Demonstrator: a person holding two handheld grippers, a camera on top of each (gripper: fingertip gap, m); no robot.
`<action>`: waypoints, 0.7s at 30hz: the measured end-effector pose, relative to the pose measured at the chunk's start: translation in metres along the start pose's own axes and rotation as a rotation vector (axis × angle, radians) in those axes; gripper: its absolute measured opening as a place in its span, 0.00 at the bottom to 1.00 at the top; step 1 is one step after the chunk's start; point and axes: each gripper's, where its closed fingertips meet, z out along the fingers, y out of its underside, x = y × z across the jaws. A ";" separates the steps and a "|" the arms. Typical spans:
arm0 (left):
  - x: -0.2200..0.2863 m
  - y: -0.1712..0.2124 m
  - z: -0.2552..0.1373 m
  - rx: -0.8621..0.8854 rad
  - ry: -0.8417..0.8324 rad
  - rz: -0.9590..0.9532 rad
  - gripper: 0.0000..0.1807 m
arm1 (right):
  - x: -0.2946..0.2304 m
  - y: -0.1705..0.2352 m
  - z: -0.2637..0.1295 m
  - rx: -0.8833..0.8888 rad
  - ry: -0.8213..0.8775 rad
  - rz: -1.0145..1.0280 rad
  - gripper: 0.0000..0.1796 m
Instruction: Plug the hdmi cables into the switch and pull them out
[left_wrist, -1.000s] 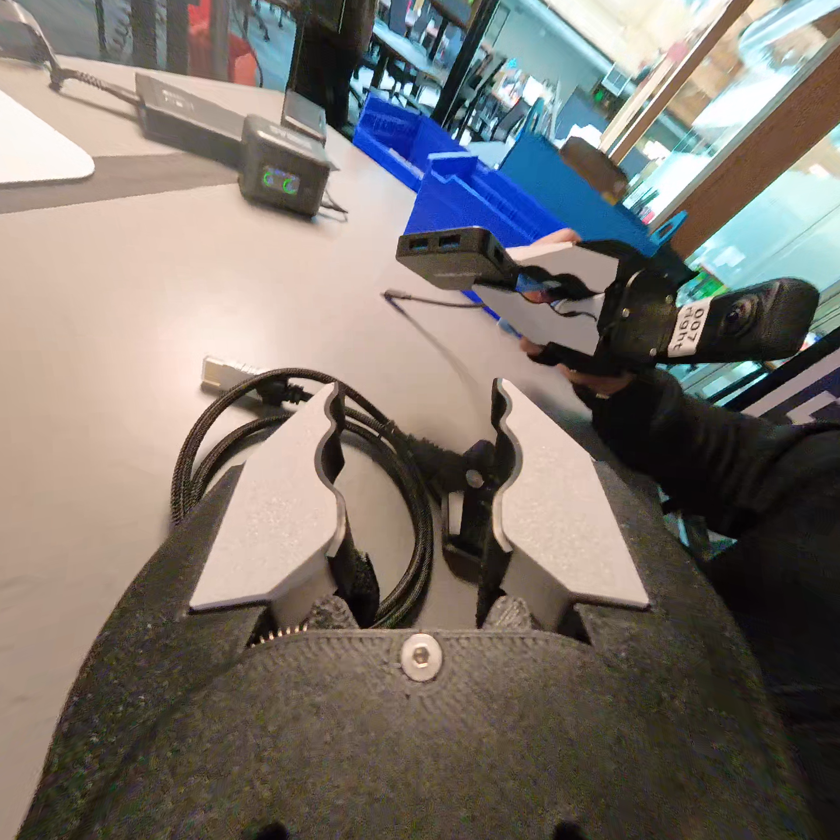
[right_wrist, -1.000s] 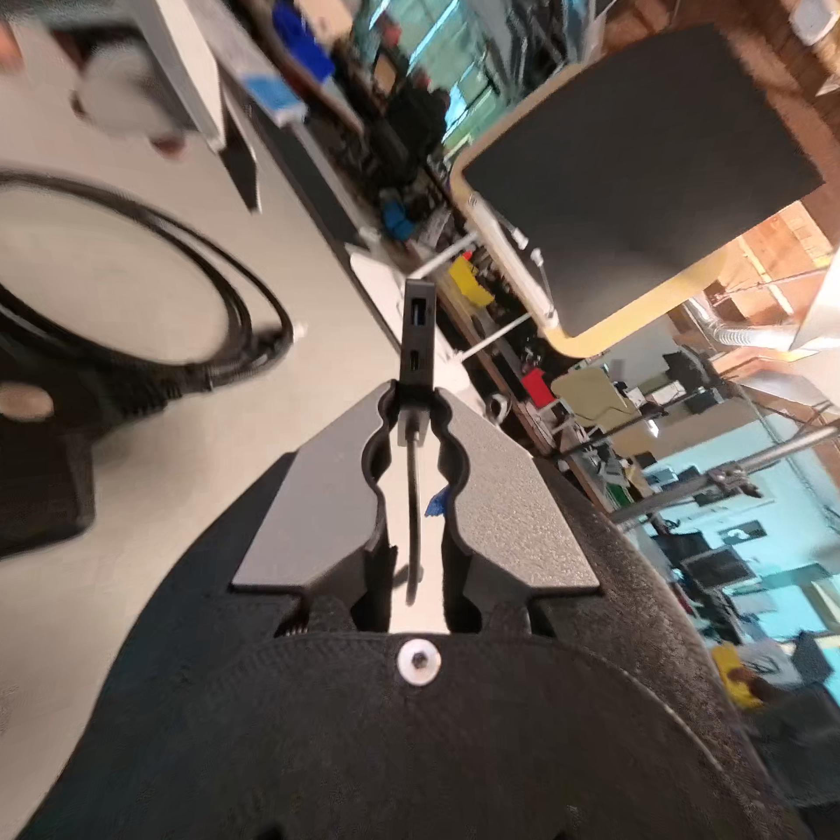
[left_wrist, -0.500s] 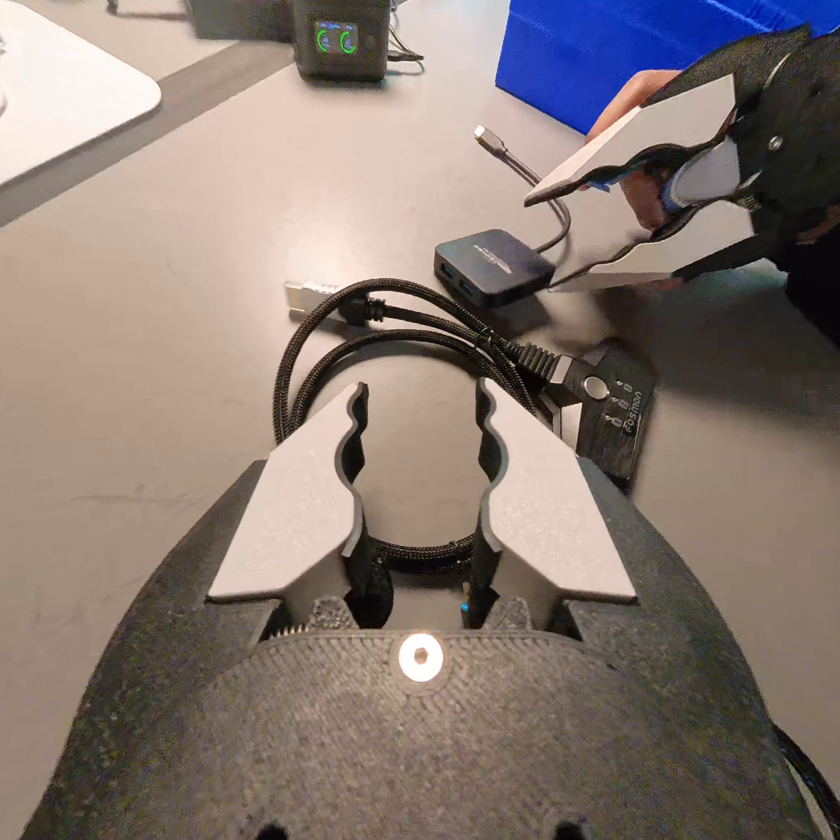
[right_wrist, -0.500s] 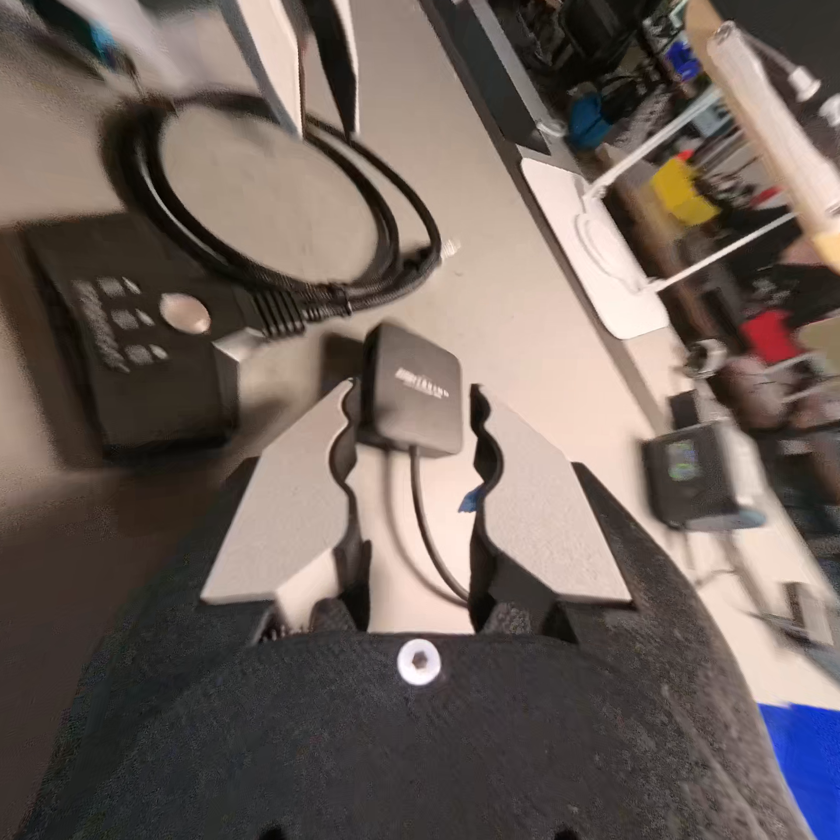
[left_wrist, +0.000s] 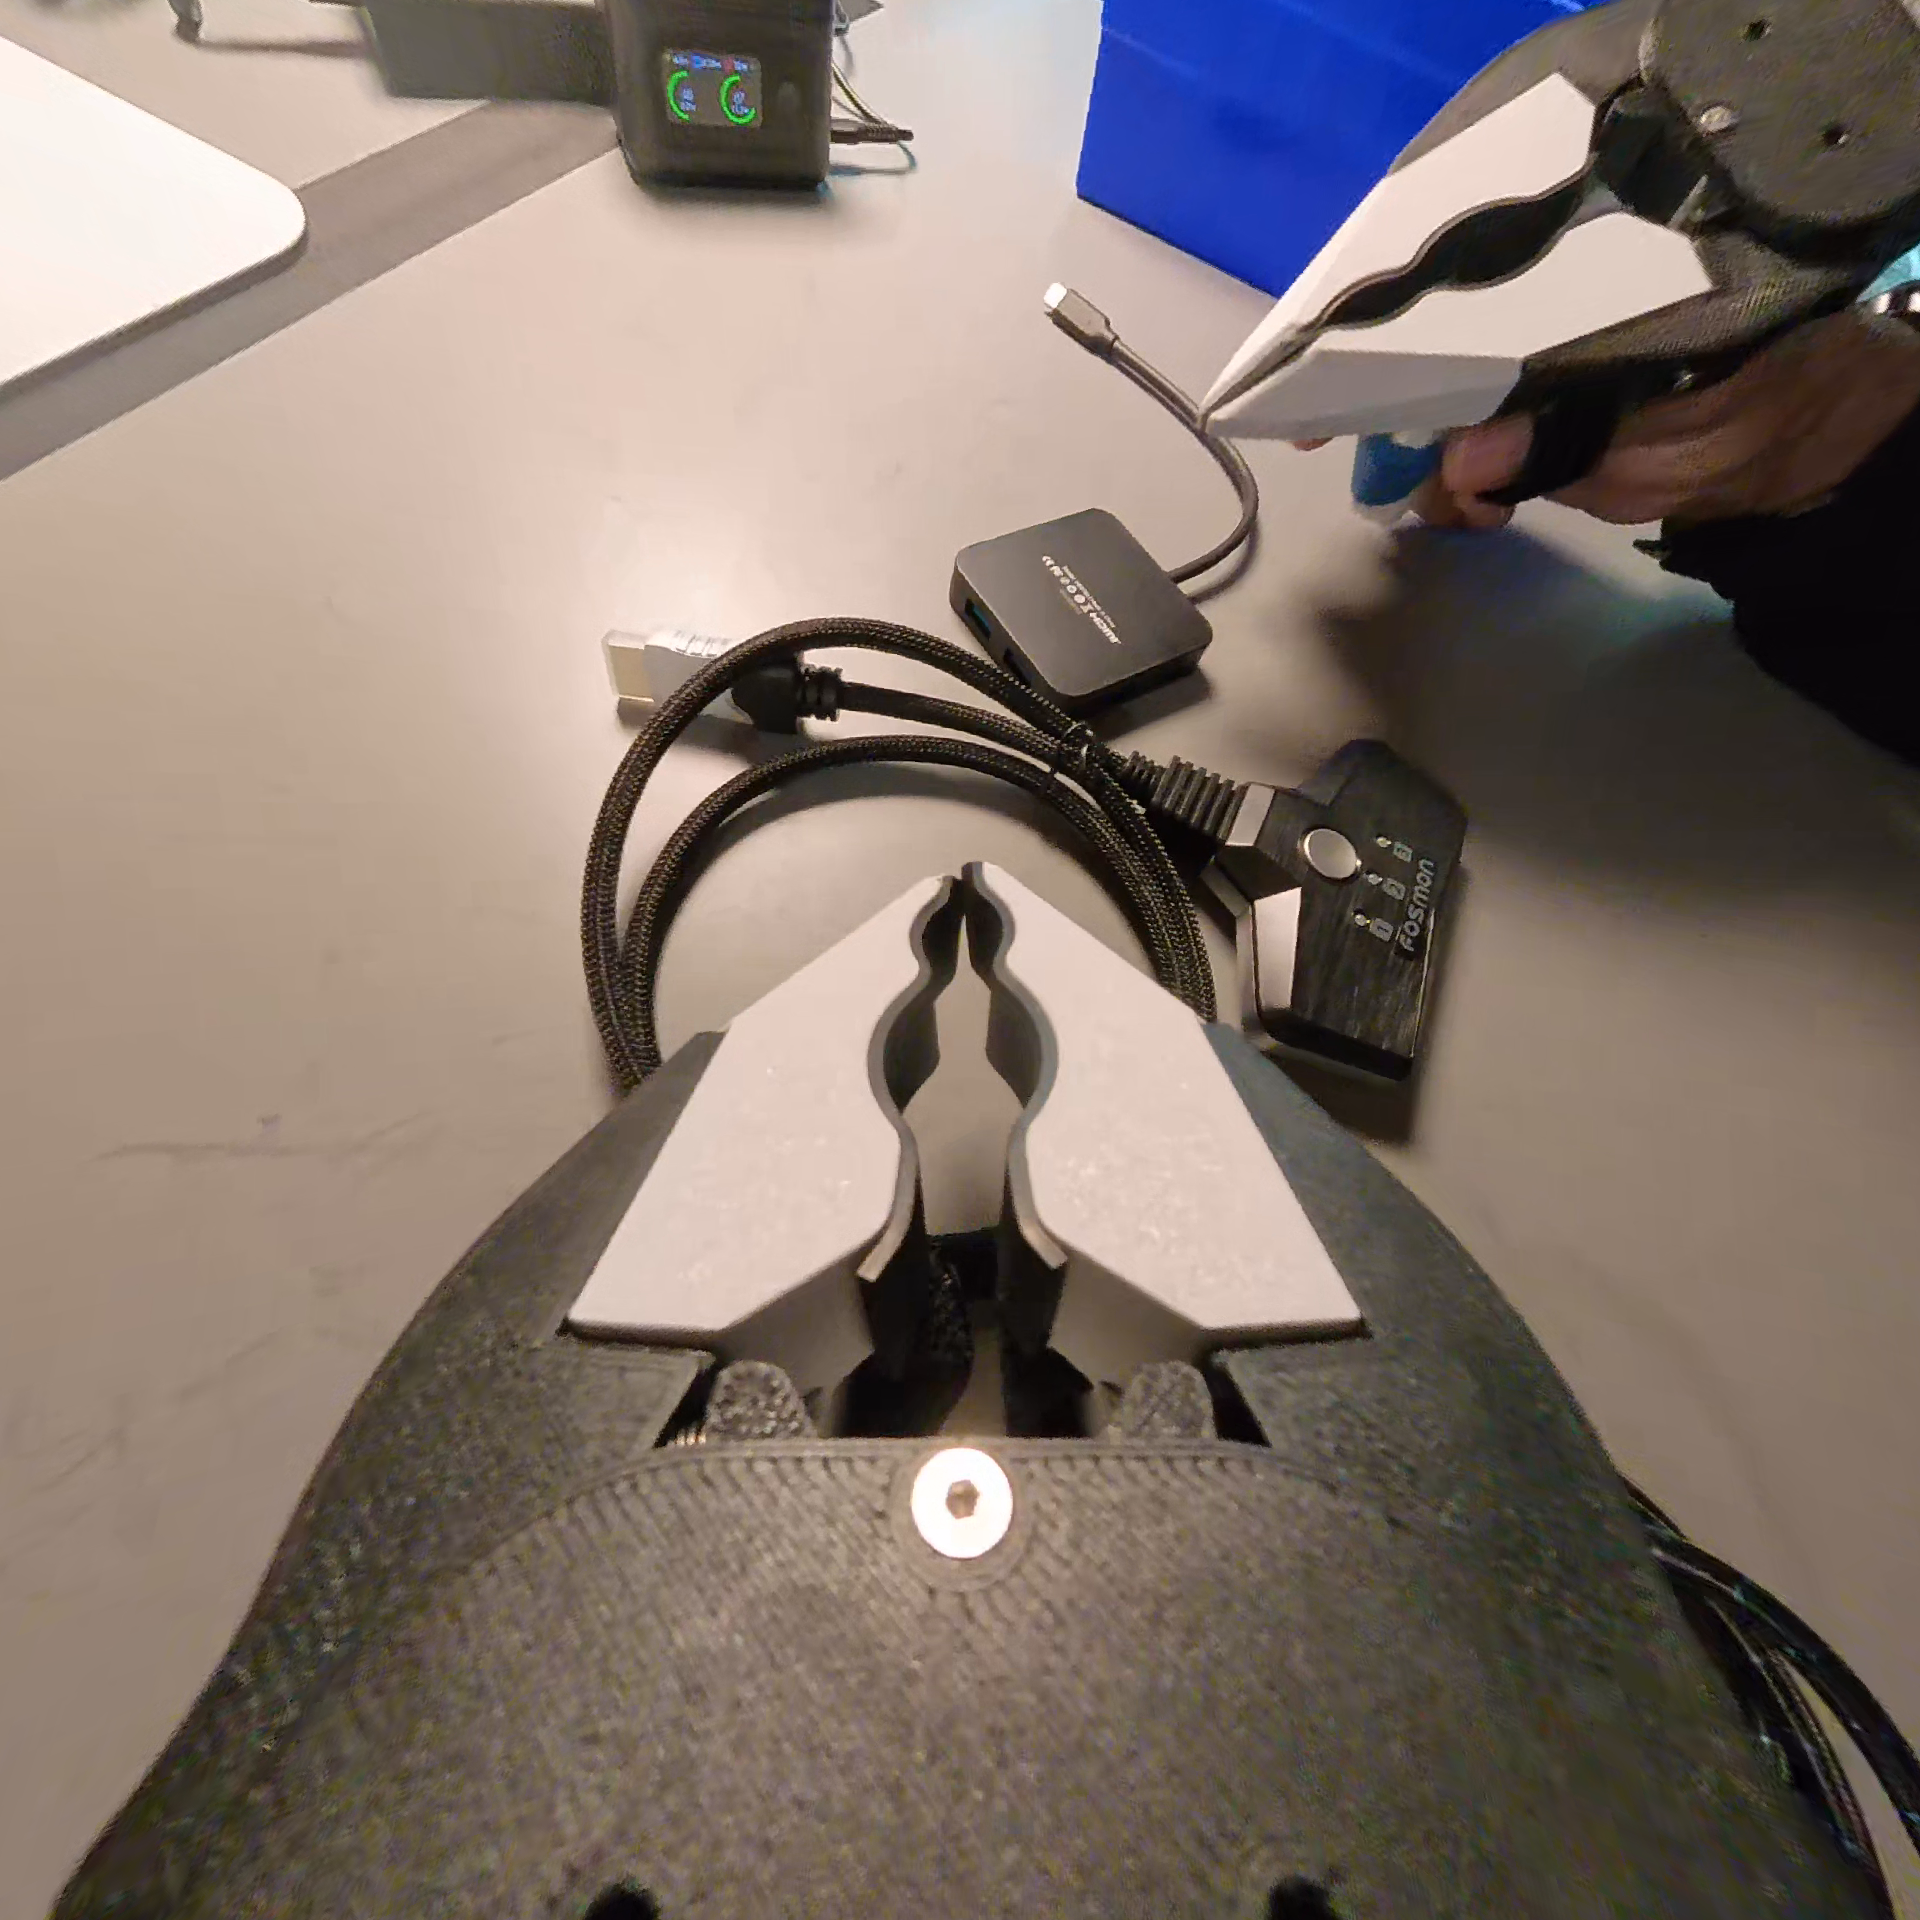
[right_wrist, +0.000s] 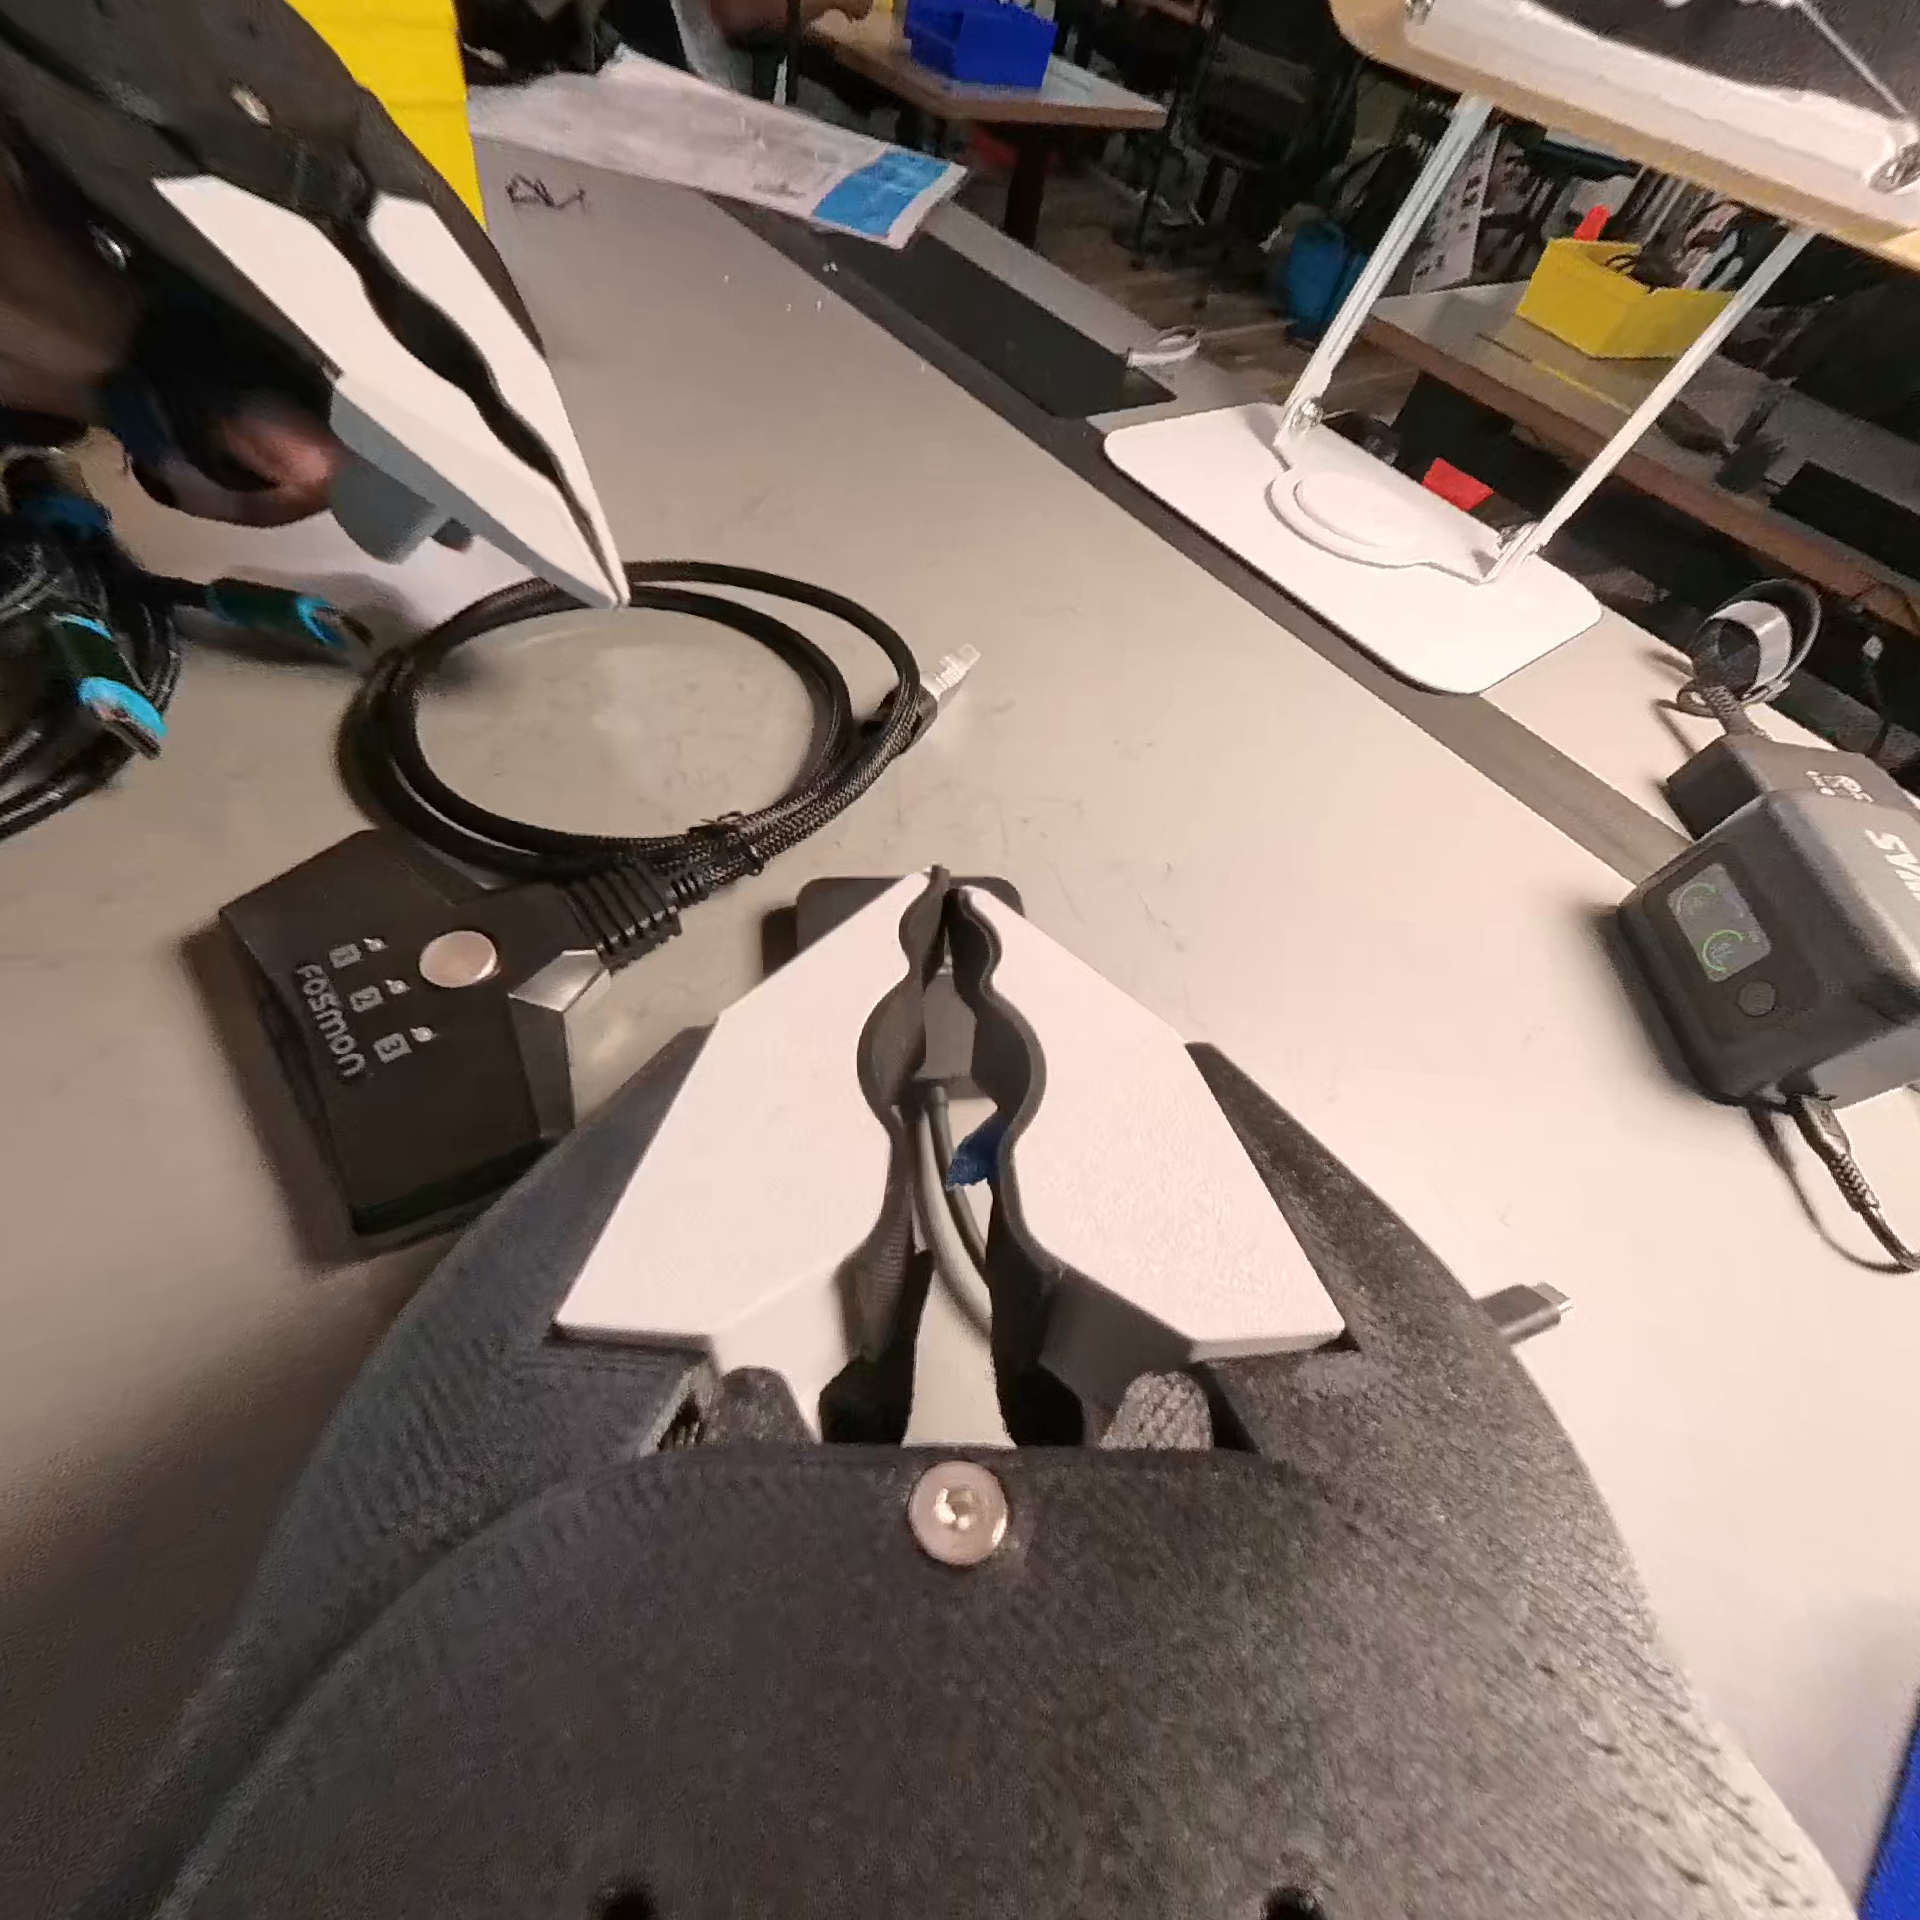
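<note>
The black HDMI switch (left_wrist: 1361, 914) with a round button lies on the grey table, its braided black cable (left_wrist: 665, 862) coiled beside it and ending in a silver plug (left_wrist: 649, 665). A flat black hub (left_wrist: 1081, 613) with a thin cable lies just beyond. My left gripper (left_wrist: 961, 883) is shut and empty above the coil. My right gripper (left_wrist: 1210, 416) is shut and empty, hovering right of the hub. In the right wrist view my right gripper (right_wrist: 940, 883) sits over the hub (right_wrist: 810, 920), with the switch (right_wrist: 384, 1018) to its left and the left gripper (right_wrist: 608, 592) over the coil (right_wrist: 644, 831).
A black charger with green displays (left_wrist: 717, 99) and a blue bin (left_wrist: 1247, 135) stand at the back. A white lamp base (right_wrist: 1351, 540) is far right. Blue-tipped HDMI cables (right_wrist: 114, 707) lie at the left edge of the right wrist view. One gripper's finger ends stand about 12 centimetres off the other's. To reach the flat black hub (left_wrist: 1081, 613) in a straight line is about 5 centimetres for my right fingers, about 12 centimetres for my left.
My right gripper set the hub down on the table, let go, drew back and closed empty. My left gripper closed from open.
</note>
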 end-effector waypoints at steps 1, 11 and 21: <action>0.005 0.001 0.001 -0.011 0.027 -0.003 0.00 | -0.003 -0.001 0.001 0.008 -0.014 0.012 0.00; 0.029 0.026 0.023 -0.173 0.016 0.085 0.24 | -0.014 -0.001 0.017 -0.012 -0.029 0.147 0.03; 0.043 0.042 0.021 -0.223 0.105 0.363 0.03 | -0.023 0.010 0.027 -0.117 -0.001 0.039 0.14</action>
